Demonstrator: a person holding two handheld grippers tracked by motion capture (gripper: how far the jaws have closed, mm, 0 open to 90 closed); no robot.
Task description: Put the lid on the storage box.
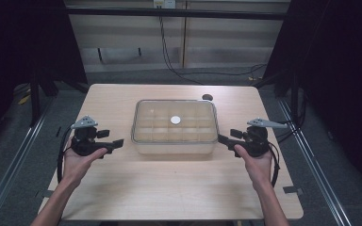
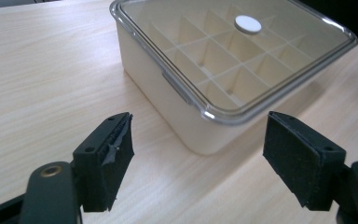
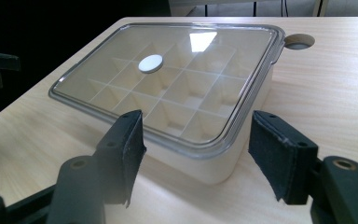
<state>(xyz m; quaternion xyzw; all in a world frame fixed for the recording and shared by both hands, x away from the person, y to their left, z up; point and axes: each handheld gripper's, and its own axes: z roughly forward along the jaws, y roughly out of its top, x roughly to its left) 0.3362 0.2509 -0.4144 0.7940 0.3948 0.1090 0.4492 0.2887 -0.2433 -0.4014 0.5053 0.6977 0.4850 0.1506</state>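
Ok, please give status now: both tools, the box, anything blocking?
Left tool open, right tool open, one each side of box. Compartment box on table, clear lid on. Nothing between tools and box.

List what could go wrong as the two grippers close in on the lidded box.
1. The clear lid is smooth and its rim thin, so pads could slip off.
2. The left gripper and right gripper each face a box corner; an uneven squeeze might twist or slide it on the table.
3. Lifting the lid alone may drag the light box up.
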